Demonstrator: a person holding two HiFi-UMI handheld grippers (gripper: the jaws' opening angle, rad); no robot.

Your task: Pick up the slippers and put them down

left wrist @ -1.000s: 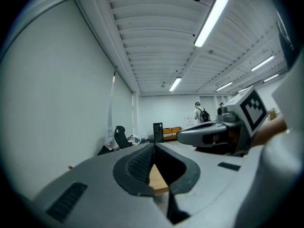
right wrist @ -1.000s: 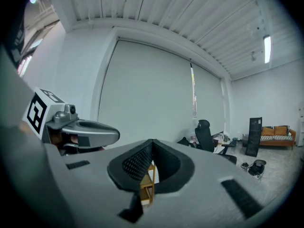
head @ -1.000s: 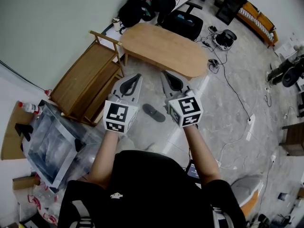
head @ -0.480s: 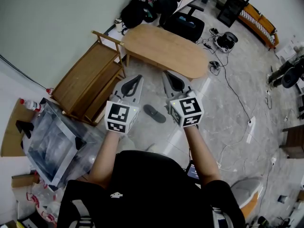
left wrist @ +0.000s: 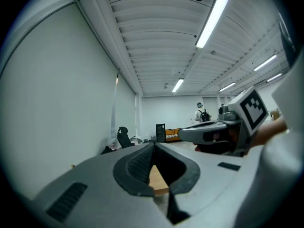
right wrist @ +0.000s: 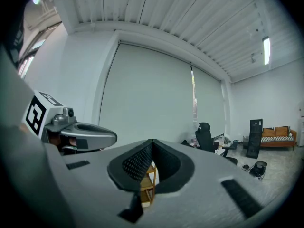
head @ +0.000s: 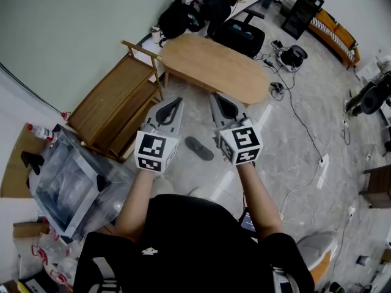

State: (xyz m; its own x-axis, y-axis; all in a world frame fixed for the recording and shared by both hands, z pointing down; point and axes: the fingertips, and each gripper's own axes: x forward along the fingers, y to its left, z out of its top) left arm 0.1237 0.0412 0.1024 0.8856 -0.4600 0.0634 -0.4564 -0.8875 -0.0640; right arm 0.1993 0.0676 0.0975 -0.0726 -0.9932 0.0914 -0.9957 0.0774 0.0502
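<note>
Beside the wooden shelf [head: 116, 105] lies a dark slipper [head: 199, 148].

Slipper [head: 199, 148]: dark grey all over. Floor [head: 293, 133]: pale grey, marbled with faint veins. Left gripper [head: 176, 100] and right gripper [head: 215, 95]: light grey shells; pads [left wrist: 140, 163] seen black with fine dotted texture. Cubes [head: 153, 151]: patterned in black-and-white squares. Far table [head: 214, 66]: light wood. Shelf [head: 113, 105] at left: mid-brown wood. Far chair [head: 243, 34]: black. Sofa [head: 333, 28] at far right: orange. Near shirt [head: 183, 243]: black. Wall [head: 67, 29] at left: off-white. Cardboard [head: 13, 170] at near left: tan.
</note>
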